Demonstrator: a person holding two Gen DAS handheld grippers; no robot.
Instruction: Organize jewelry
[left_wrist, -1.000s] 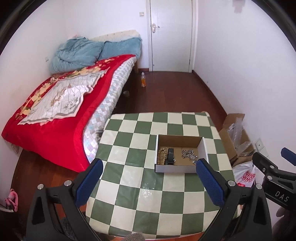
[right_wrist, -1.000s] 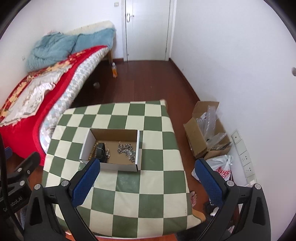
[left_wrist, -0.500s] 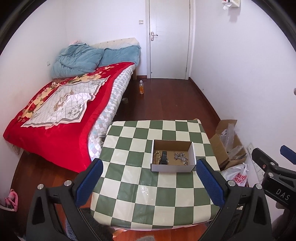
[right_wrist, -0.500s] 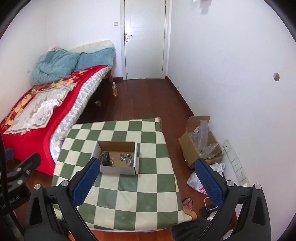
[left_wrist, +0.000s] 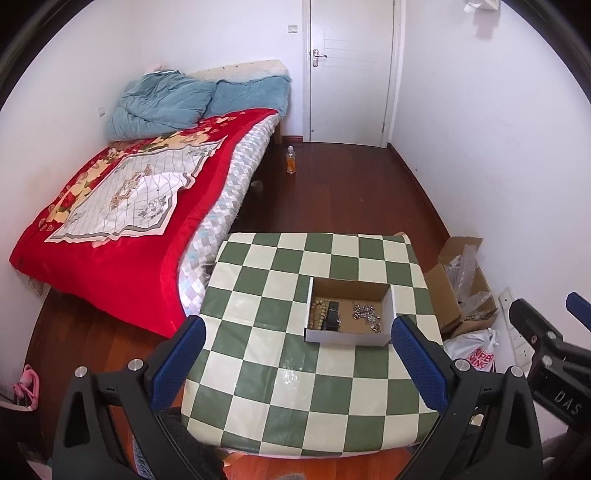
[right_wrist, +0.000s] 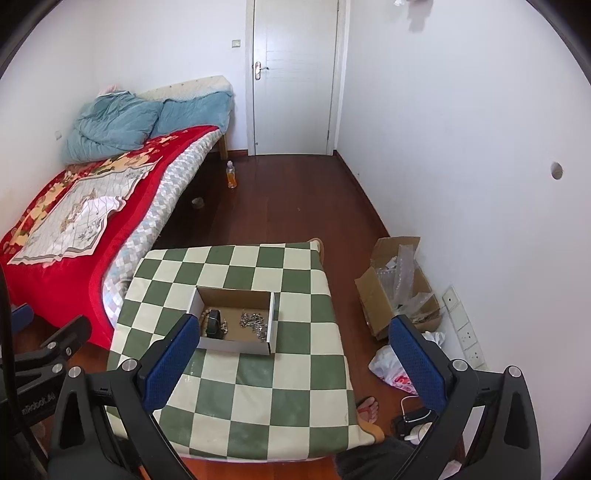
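Lately, both cameras have pulled up and back: a second ago the box filled more of each view, and the whole table and room now show. In my judgement this is a withdrawal, so the sorting looks finished or paused

Item 1, cardboard box (left_wrist: 349, 314): open-topped, on the checkered table (left_wrist: 280, 373), at about 1 o'clock from the table's centre in the left wrist view. Contents, left to right: beaded bracelet (left_wrist: 318, 314) against the 9 o'clock wall, dark watch-like piece (left_wrist: 333, 315) just beside it, silver chain (left_wrist: 365, 314) heaped toward 3 o'clock. All jewelry lies inside; none shows on the cloth

Item 2, left gripper (left_wrist: 297, 365): blue pads spread wide, released, holding nothing, well above the near table edge

Item 3, right gripper (right_wrist: 295, 363): likewise spread and empty; its left pad (right_wrist: 173, 356) overlaps the box's 9 o'clock corner in view only, not in contact

Item 4, margins: the box has bare cloth on all sides, widest toward 6 o'clock. The table's 9 o'clock edge stands near the red-covered bed (left_wrist: 122, 206); at 3 o'clock, on the floor, an open carton (right_wrist: 395, 291) and a plastic bag (right_wrist: 391, 365) by the wall. A sandalled foot (right_wrist: 369, 408) shows at the near right corner. Open floor runs toward the door (right_wrist: 295, 74) at 12 o'clock
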